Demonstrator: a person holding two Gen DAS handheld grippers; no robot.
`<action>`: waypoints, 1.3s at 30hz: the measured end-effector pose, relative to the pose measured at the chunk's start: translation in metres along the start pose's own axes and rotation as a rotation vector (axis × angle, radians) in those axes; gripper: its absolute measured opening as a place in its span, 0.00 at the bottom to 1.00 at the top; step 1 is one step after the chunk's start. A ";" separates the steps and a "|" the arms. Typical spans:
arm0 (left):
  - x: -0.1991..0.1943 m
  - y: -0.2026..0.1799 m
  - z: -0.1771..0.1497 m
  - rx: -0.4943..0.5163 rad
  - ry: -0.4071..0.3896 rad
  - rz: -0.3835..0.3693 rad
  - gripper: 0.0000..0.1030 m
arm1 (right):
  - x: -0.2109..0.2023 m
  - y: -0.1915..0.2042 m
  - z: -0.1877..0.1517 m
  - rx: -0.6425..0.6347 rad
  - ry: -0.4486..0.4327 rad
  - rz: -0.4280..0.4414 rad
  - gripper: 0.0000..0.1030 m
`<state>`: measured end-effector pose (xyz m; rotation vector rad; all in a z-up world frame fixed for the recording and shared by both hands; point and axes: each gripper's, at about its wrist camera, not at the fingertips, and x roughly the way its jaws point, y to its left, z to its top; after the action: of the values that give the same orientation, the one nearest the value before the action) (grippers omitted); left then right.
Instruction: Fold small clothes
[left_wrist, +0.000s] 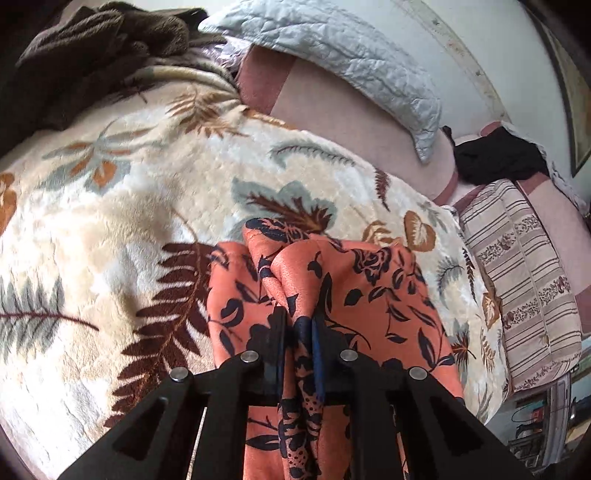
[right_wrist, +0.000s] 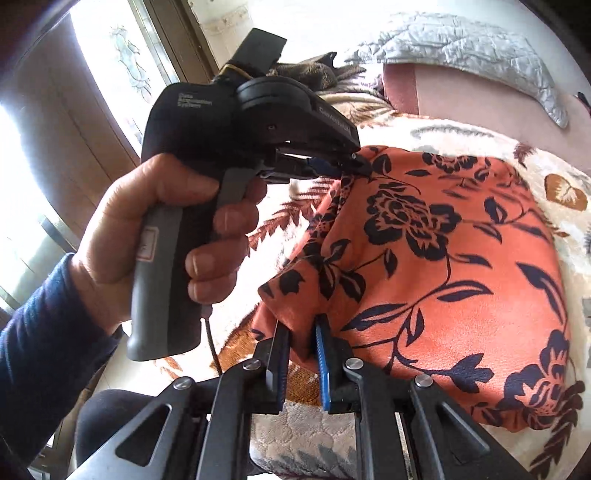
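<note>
We hold the orange floral garment (right_wrist: 443, 258) over the blanket (left_wrist: 110, 206) on the bed. Left tool (left_wrist: 298, 325) is clamped on a bunched edge; right tool (right_wrist: 301, 354) pinches the near edge. Cloth runs toward 12 o'clock; open blanket lies at 10 o'clock.

A bed under a cream leaf-print blanket (left_wrist: 110, 221) fills the space beyond the fingers. Further ahead lie a pale quilted pillow (left_wrist: 351, 55) and white wall (left_wrist: 498, 55); left of the right fingers, a bright window (right_wrist: 103, 55).
</note>
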<state>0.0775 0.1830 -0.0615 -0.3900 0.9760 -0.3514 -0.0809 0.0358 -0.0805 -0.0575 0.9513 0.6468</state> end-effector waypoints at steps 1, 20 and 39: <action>-0.002 -0.001 0.002 0.008 -0.012 0.002 0.12 | -0.004 0.001 0.002 0.001 -0.010 0.005 0.13; -0.052 0.030 -0.046 -0.174 -0.043 -0.096 0.45 | -0.045 -0.056 -0.072 0.401 -0.109 0.198 0.81; -0.015 0.016 -0.057 -0.130 0.075 0.046 0.42 | -0.018 -0.135 -0.074 0.849 -0.136 0.352 0.81</action>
<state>0.0234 0.1947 -0.0866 -0.4746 1.0831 -0.2631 -0.0700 -0.1059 -0.1415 0.9117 1.0463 0.5123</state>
